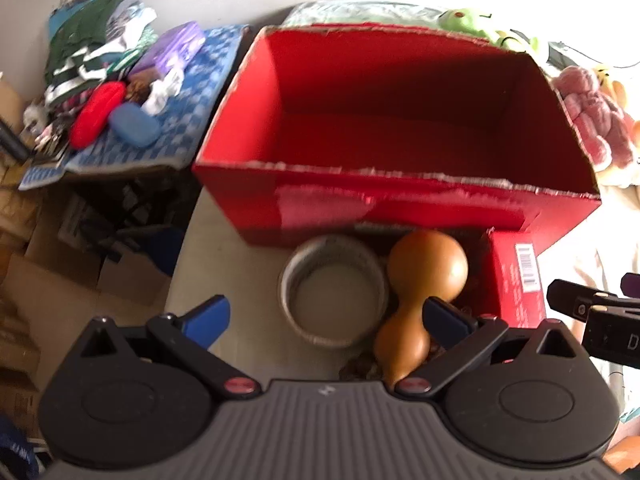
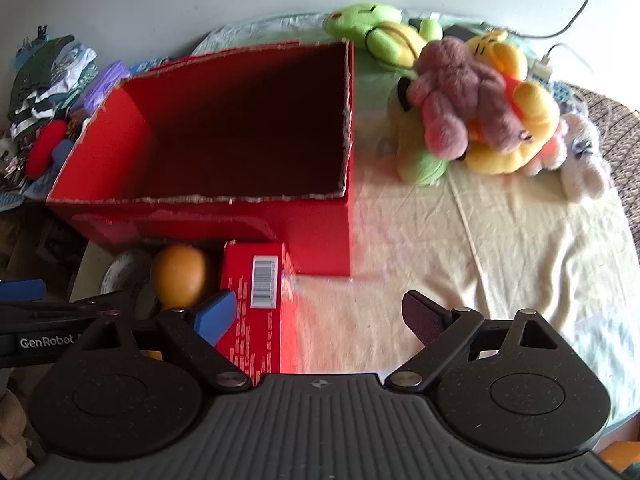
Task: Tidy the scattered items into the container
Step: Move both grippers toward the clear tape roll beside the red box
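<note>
Starting at the left, we note a pile of folded clothes and a blue patterned mat carrying a red case and a blue case. We hold the left gripper tilted steeply downward with its jaws spread wide and nothing between the pads; beyond it a round tin stands on the table, touching a brown gourd on its right. Just behind both stands the large red box, open at the top, its interior bare. A small red carton with a barcode label lies against the box's front wall. We hold the right gripper likewise wide open and gripping nothing, over the cream cloth. Farther right, beside the box, plush toys lie heaped together.
</note>
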